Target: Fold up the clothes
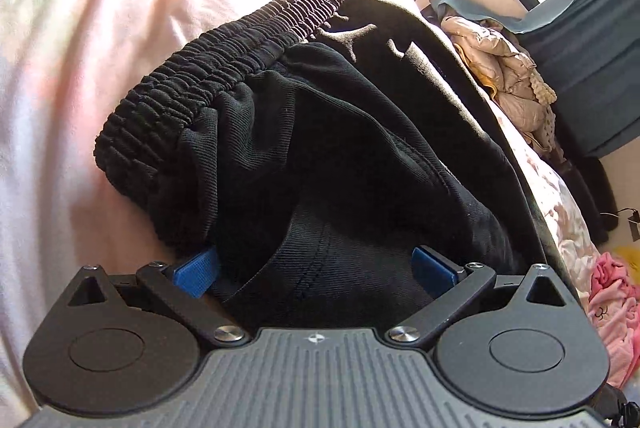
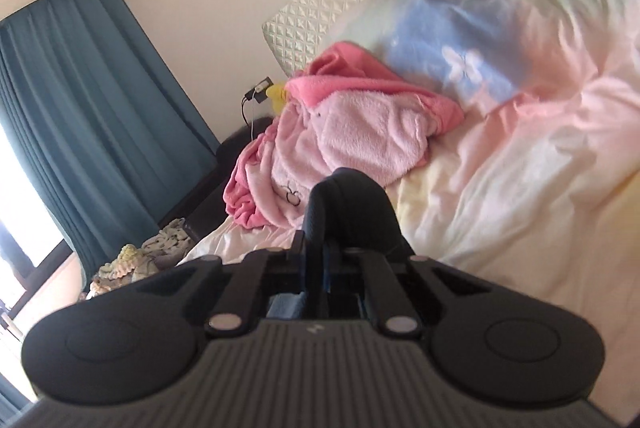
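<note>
Black trousers (image 1: 320, 131) lie bunched on the pale bed sheet (image 1: 80, 67). Left gripper (image 1: 314, 270) spread wide, fabric between its pads (contact unclear). Right gripper (image 2: 320, 256) clamped on a dark fabric fold (image 2: 352, 211), its pads hidden; pink fleece (image 2: 352, 131) at twelve o'clock.

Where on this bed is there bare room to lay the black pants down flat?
Free: the pale sheet beyond the black pants' elastic waistband, and the pastel sheet between the pink fleece pile and blue pillow. Crowded: the bed edge by the beige puffer jacket and teal curtain.
</note>
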A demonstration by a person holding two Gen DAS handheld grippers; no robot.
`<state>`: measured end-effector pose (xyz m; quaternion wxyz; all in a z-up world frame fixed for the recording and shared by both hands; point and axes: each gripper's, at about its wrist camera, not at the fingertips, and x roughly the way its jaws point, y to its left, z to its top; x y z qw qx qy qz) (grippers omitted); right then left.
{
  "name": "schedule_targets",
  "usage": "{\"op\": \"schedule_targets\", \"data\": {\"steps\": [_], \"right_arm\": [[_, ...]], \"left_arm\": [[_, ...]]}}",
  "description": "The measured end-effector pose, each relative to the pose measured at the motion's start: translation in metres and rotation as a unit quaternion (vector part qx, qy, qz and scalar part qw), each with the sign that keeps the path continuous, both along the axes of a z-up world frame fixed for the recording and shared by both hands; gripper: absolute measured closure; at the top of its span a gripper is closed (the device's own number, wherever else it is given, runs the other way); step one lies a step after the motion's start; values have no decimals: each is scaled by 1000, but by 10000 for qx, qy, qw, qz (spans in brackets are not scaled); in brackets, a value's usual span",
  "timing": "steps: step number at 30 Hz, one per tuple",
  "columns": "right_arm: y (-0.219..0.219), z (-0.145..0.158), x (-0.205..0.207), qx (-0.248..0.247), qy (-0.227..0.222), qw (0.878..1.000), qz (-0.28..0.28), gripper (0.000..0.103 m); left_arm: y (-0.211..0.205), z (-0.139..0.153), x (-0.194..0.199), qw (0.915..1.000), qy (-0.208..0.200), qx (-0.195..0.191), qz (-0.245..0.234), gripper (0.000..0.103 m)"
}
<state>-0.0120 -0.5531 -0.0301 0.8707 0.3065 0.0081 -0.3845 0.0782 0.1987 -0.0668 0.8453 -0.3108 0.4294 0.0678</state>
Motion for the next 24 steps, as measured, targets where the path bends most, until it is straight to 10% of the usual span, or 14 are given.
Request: {"op": "schedule_targets", "data": {"steps": [7,9,15,24], "right_arm": [[-29,-41,17,762,621,9946,348,79],[-44,-52,2,1447,85,9887,385,74],[-61,-30,-73,1371,-1894,9722,137,37],[-88,-88,-94,3031,-1658,9384,88,38]], "left_arm": [[4,3,-7,9998,-82,-132,95,2],[4,6,-9,9997,-191,-127,106,4],[10,13,-21,9979,-523,-358,168,4],[29,3,-26,9932,-458,-962,470,11]]}}
